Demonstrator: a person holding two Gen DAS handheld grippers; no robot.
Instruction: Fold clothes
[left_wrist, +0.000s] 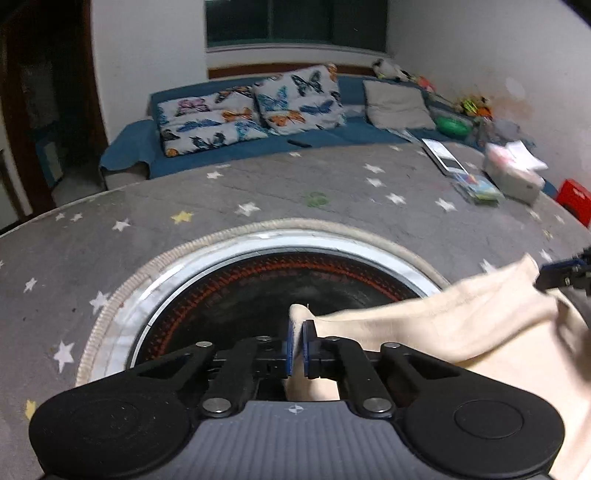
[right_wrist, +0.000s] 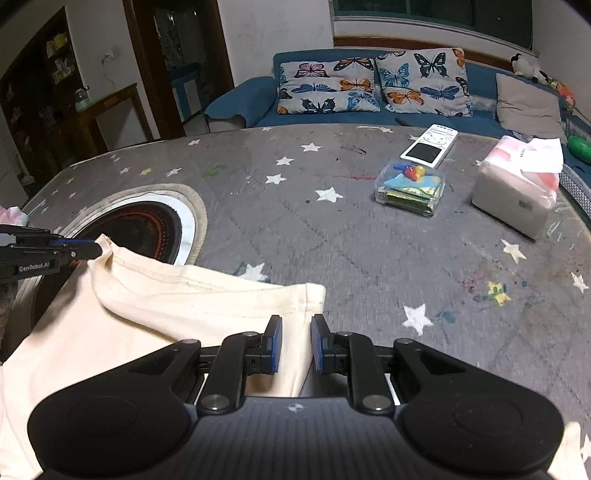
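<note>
- Pinching a corner of the cream garment (left_wrist: 424, 332) in my left gripper (left_wrist: 298, 345), I have the two blue pads pressed together with a small nub of cloth poking up just beyond them.
- My right gripper (right_wrist: 296, 341) stands a little apart at the fingers, the garment's near right corner lying in the gap between the blue pads; they do not look pressed onto it.
- The garment is pale cream, soft and matte, with a stitched hem running along the fold that rolls over on its far side; it looks faintly soiled along that seam.
- It lies at the near left of the grey star-printed table cover (right_wrist: 369, 236), its left part draped over the edge of the round black cooktop (right_wrist: 140, 229) set into the table.
- In the right wrist view my left gripper reaches in from the left, holding the far left corner lifted just above the cooktop's rim.
- Far right on the table sit a white remote (right_wrist: 430, 144), a clear plastic box (right_wrist: 410, 192) and a tissue pack (right_wrist: 517, 184), well apart from the garment.
</note>
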